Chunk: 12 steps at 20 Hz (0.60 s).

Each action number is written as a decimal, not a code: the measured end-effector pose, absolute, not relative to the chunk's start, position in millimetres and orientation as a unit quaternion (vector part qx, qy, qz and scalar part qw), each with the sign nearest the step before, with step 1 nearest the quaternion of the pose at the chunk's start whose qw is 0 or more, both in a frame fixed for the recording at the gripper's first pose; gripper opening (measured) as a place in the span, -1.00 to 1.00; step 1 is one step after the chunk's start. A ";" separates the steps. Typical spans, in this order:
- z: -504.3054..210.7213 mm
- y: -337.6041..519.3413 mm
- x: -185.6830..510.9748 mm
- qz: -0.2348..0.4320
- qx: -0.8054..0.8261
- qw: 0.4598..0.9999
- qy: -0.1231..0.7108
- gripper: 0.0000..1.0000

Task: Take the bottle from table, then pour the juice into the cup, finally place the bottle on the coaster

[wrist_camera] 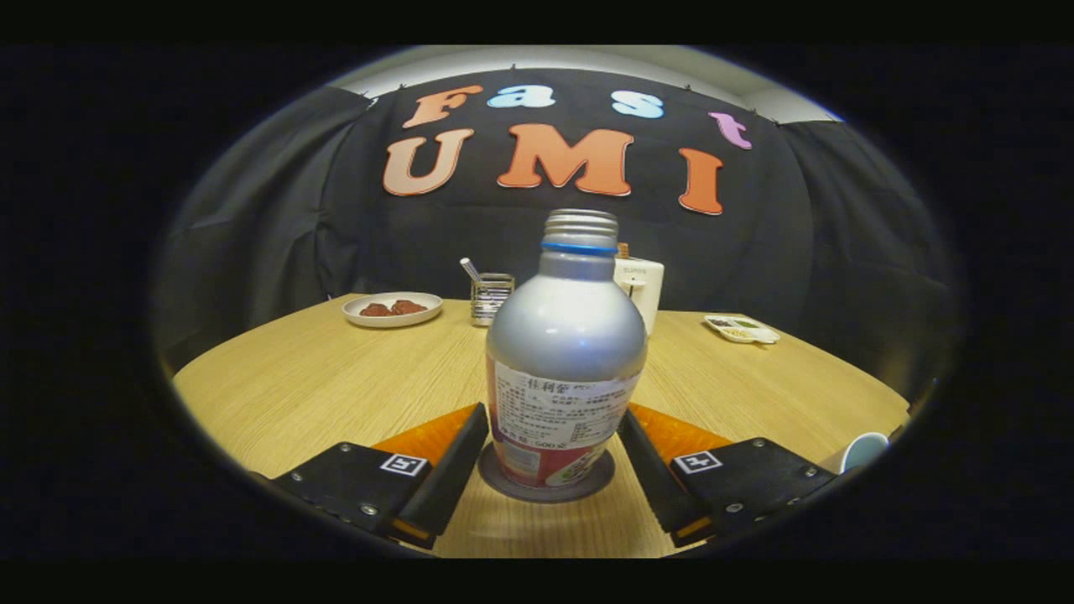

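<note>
While standing upright on the coaster [545, 488], bottle [564, 369] sitting between the fingers of the tool [550, 466], released, jaws spread clear of both sides. Cup [864, 451] waiting off to the bottle's right on the surface [319, 386]. Risking, likely, a tip-over: backing out crooked, a finger clipping the tall, uncapped bottle, spilling leftover juice.
</note>
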<state>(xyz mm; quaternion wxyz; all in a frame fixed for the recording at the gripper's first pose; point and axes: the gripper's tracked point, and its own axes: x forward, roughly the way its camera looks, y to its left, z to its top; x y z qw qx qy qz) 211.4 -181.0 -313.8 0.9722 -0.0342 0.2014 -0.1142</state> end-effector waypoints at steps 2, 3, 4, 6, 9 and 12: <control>-313.1 -180.5 208.0 -0.107 -0.039 0.972 0.203 0.91; -311.5 -179.0 206.9 -0.104 -0.039 0.973 0.204 0.94; -306.0 -177.7 204.9 -0.101 -0.040 0.974 0.199 0.95; -288.3 -175.0 200.9 -0.096 -0.035 0.978 0.180 0.95; -252.1 -174.6 192.1 -0.092 -0.020 0.985 0.144 0.95; -214.5 -175.0 175.3 -0.087 -0.010 0.990 0.113 0.95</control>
